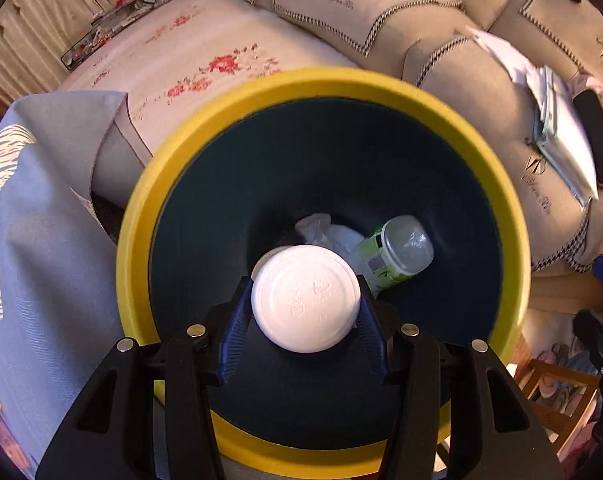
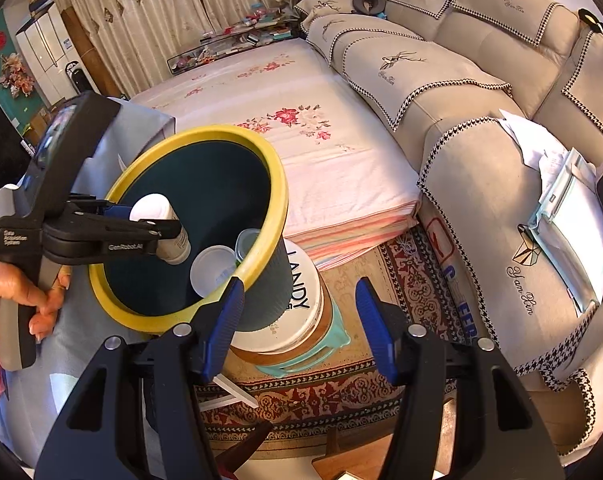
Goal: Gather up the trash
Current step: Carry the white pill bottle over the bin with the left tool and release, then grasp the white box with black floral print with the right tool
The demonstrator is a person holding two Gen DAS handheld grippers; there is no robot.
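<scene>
My left gripper (image 1: pixel 305 316) is shut on a white plastic bottle (image 1: pixel 305 300) and points steeply down into a dark bin with a yellow rim (image 1: pixel 341 80). At the bin's bottom lie a clear bottle with a green label (image 1: pixel 397 256) and crumpled white plastic (image 1: pixel 321 228). The right wrist view shows the left gripper (image 2: pixel 161 226) from the side, holding the white bottle (image 2: pixel 153 206) just inside the bin's mouth (image 2: pixel 279 200), a hand on its handle. My right gripper (image 2: pixel 299 292) stands open beside the bin, with its left finger (image 2: pixel 225 316) close to the rim and nothing gripped.
The bin stands against a white bucket marked LANDY (image 2: pixel 301 304) on a turquoise stool (image 2: pixel 333 344) over a patterned rug (image 2: pixel 413 280). A floral-covered mattress (image 2: pixel 301 152) lies behind. The beige sofa (image 2: pixel 461 184) to the right carries papers (image 2: pixel 569 208). Blue-grey cloth (image 1: pixel 49 240) lies left.
</scene>
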